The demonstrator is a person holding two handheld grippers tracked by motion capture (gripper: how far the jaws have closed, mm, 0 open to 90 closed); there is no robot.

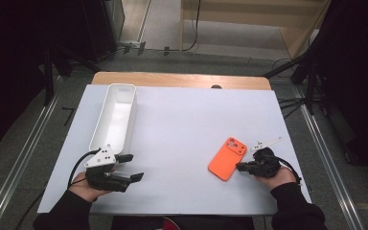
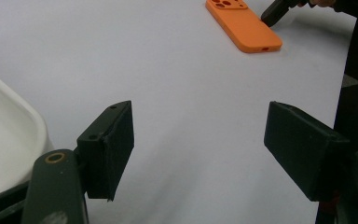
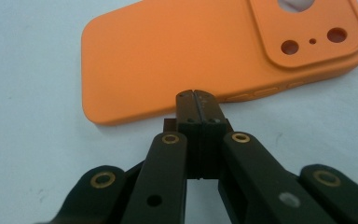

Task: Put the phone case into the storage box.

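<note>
An orange phone case [image 1: 227,158] lies camera side up on the white mat, right of centre. My right gripper [image 1: 239,166] lies low on the mat at the case's right long edge, shut with nothing between its jaws. In the right gripper view its closed tips [image 3: 197,100] sit at the side edge of the case [image 3: 191,56]. My left gripper [image 1: 131,167] is at the near left and stands open and empty, its pads [image 2: 114,144] wide apart over bare mat. Far off in that view are the case [image 2: 243,23] and the right gripper [image 2: 272,13].
A long white tray [image 1: 99,128] runs front to back along the mat's left side, its near end just beyond my left gripper; its rim [image 2: 28,116] shows at the left gripper view's left. The wooden table edge [image 1: 182,79] borders the mat at the back.
</note>
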